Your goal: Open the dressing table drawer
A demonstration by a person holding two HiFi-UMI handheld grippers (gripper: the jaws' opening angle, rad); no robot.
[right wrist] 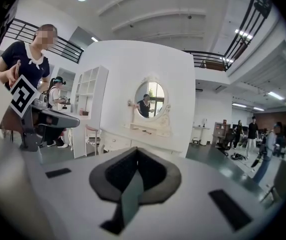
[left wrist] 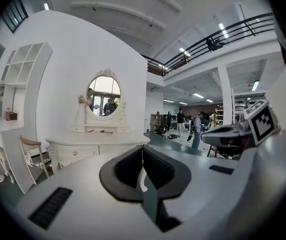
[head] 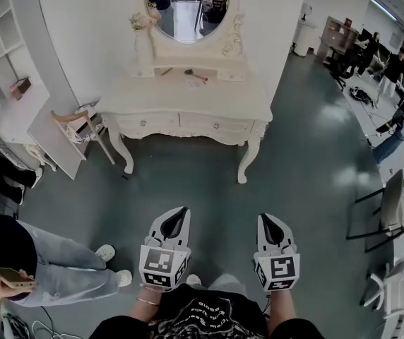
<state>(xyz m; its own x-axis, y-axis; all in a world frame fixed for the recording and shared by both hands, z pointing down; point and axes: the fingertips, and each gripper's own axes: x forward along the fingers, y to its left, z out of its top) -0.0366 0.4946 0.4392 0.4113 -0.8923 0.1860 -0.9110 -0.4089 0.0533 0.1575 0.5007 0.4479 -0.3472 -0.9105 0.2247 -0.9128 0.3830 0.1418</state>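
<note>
Bench: a cream-white carved dressing bench (head: 188,104) with curved legs, standing against the white wall at the far side of the grey floor.
Drawers: two shallow cream drawers side by side under the top, a left drawer (head: 143,124) and a right drawer (head: 216,126), each with a small round knob. Both sit flush with the front, closed.
Mirror: an oval mirror in a scrolled white frame (head: 188,9) rises from the back of the bench (figures show in its glass).
Left hand-held gripper: the white left hand-held gripper (head: 181,213) with its black-and-white marker cube is held low near the person's body. Its dark padded jaws are pressed together with nothing between them, and it points toward the bench, well apart from it.
Right hand-held gripper: the matching right hand-held gripper (head: 268,219) is level with the other and just beside it. Its jaws are closed too and it is empty, also well short of the drawers.
Chair: a wooden-framed chair (head: 82,122) stands just left of the bench.
Bystander: a person in pale jeans (head: 68,267) stands at the left, phone in hand.
</note>
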